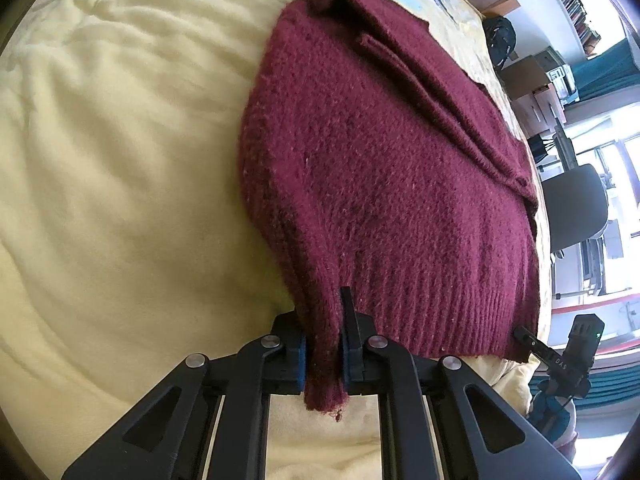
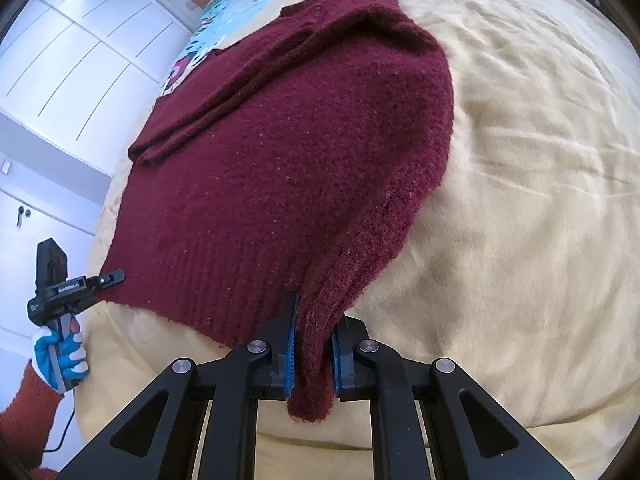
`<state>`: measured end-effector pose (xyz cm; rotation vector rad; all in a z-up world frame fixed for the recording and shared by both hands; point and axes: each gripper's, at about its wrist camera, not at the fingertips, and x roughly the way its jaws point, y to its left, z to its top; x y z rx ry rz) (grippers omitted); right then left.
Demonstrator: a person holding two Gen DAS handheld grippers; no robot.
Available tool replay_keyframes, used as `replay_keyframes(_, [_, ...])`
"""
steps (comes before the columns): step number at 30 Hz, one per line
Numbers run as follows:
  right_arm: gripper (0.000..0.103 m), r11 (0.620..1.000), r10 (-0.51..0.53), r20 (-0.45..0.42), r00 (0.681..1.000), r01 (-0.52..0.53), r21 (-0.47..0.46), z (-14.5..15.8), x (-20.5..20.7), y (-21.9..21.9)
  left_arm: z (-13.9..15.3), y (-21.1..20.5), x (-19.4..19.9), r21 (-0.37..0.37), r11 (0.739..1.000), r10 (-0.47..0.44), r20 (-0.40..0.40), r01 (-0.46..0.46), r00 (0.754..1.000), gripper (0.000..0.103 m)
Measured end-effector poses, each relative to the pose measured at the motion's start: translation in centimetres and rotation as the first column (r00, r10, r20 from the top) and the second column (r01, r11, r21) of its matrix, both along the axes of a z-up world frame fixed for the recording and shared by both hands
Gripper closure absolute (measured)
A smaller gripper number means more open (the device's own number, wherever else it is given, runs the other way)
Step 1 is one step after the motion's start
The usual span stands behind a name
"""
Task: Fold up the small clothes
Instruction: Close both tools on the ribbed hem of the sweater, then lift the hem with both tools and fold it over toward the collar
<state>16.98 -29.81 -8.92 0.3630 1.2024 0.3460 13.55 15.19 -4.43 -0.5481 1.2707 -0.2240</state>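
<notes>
A maroon knitted sweater lies on a pale yellow blanket, sleeves folded in over its body. My left gripper is shut on the sweater's ribbed hem at one corner, with a tuft hanging out behind the pads. My right gripper is shut on the other hem corner of the sweater. The right gripper shows in the left wrist view at the far hem corner. The left gripper shows in the right wrist view, held by a gloved hand.
The yellow blanket covers a bed with a printed pattern near the sweater's collar. A white wardrobe stands beside the bed. A grey chair, boxes and a window lie beyond the bed's far edge.
</notes>
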Motion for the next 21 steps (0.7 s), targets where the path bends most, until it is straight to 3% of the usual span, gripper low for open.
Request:
replay_keyframes(8, [0.091, 1.000, 0.004, 0.030, 1.000, -0.004, 0.005, 1.3, 0.3, 0.2, 1.0, 0.9, -0.1, -0.018, 1.000, -0.002, 0.027, 0.002, 1.000, 0.094])
replay_keyframes(21, [0.091, 1.000, -0.004, 0.148, 0.989, 0.003, 0.007, 6.5, 2.4, -0.1, 5.2, 0.9, 2.1, -0.031, 0.999, -0.027, 0.118, 0.031, 0.993, 0.094])
